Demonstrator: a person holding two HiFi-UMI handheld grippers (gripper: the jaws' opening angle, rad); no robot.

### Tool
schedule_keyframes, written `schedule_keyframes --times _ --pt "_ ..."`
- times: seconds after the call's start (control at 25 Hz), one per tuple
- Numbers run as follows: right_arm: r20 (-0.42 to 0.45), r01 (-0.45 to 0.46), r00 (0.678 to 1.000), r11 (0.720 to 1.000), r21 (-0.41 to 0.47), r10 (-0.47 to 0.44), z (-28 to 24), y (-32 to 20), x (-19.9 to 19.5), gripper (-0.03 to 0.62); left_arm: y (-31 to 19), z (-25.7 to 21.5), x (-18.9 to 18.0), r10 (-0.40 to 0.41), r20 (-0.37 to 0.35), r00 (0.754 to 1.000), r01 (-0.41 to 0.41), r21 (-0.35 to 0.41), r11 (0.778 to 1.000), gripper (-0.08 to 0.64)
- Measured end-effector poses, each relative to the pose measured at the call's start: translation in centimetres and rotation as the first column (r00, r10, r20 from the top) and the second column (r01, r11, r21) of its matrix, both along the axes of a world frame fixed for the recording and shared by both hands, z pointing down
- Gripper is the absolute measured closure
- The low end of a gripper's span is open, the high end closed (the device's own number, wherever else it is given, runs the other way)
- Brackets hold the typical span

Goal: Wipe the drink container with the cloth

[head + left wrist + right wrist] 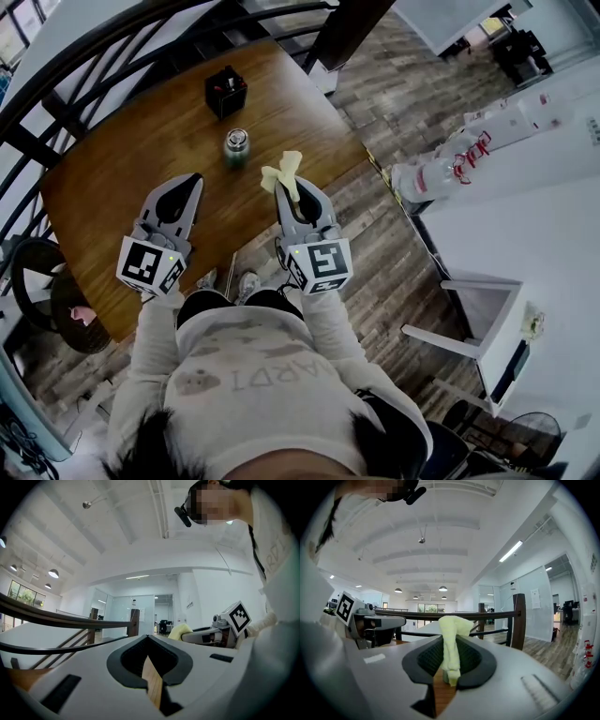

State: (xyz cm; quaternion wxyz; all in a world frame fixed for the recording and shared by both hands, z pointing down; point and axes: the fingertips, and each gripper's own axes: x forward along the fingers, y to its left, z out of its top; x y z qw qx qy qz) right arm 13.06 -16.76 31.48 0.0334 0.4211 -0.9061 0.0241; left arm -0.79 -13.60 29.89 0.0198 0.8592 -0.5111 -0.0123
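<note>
The drink container, a small green can with a silver top (236, 147), stands upright on the brown wooden table (122, 159), just beyond both grippers. My right gripper (290, 190) is shut on a pale yellow cloth (283, 172), whose bunched end sticks out past the fingertips to the right of the can. In the right gripper view the cloth (451, 634) hangs pinched between the jaws of the right gripper (449, 667). My left gripper (193, 182) hovers left of and nearer than the can, jaws together with nothing held; the left gripper view shows it (148, 638) the same way. Neither gripper view shows the can.
A black box (226, 91) sits on the table behind the can. A dark railing (112, 56) curves round the table's far side. A dark chair (47, 281) is at the left. To the right are a white counter (525, 159) with wrapped bottles (441, 173) and a white stool (478, 319).
</note>
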Motion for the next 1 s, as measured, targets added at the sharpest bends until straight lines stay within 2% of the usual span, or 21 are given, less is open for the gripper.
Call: schedule_keyframes --times 0.4,1.0 --pt "0.016 -0.002 1.000 0.999 0.039 0.001 -1.9 0.6 1.0 0.531 1.0 -1.6 0.2 -0.053 -0.011 0.999 0.054 0.034 0.998 0.555" --pt "0.041 0.004 0.999 0.998 0.061 -0.006 -2.9 1.0 2.3 0.531 1.5 -2.5 1.7 -0.076 -0.018 0.997 0.077 0.057 0.995 0.555"
